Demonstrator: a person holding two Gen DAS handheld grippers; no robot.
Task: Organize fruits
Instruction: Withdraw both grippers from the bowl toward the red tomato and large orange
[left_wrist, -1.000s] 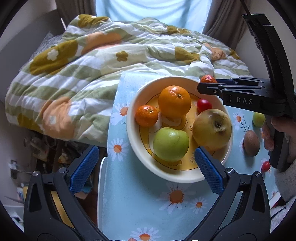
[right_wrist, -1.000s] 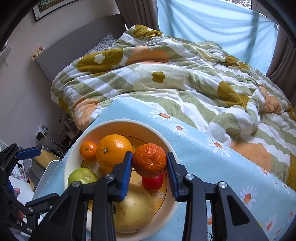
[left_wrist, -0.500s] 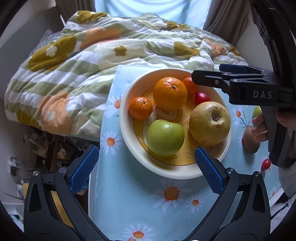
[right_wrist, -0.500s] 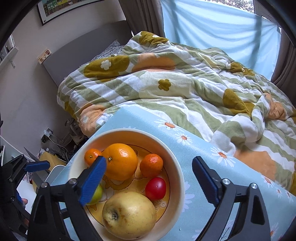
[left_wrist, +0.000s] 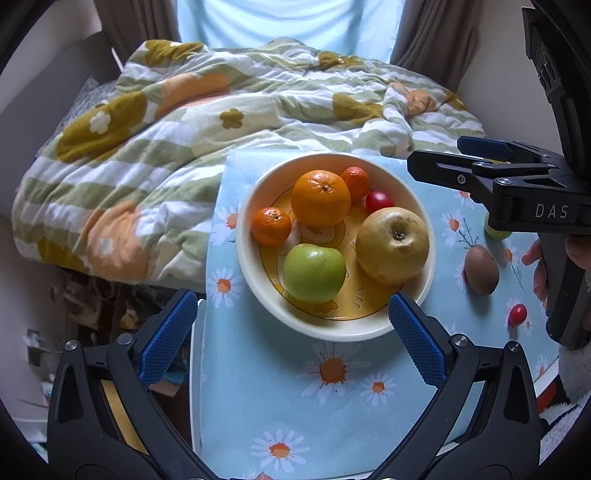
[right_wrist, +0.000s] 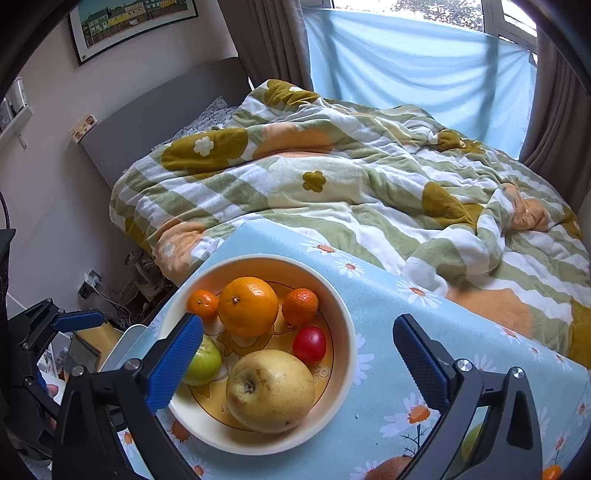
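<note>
Now the right gripper (right_wrist: 297, 354) is above the near part of the bowl (right_wrist: 341, 325), its blue pads spread wide and still opening, with nothing between them. Six fruits lie in the bowl: a big orange (right_wrist: 248, 306) at the back, a small tangerine (right_wrist: 202, 305) left of it, another tangerine (right_wrist: 300, 306) right of it, a red tomato (right_wrist: 310, 344) just in front of that one, a yellow pear (right_wrist: 270, 390) nearest the camera, and a green apple (right_wrist: 204, 363) partly behind the left pad. The left gripper (left_wrist: 291, 341) is apart too, empty, its pads standing either side of the bowl's near rim (left_wrist: 332, 334) without touching it. On the daisy tablecloth (left_wrist: 258, 398) right of the bowl lie a kiwi (left_wrist: 481, 272), a small red tomato (left_wrist: 517, 314) and a green fruit (left_wrist: 496, 232) mostly hidden behind the right gripper's body. A hand (left_wrist: 543, 266) grips that gripper's handle. Beyond the table is a bed with a flowered quilt (right_wrist: 332, 184).
</note>
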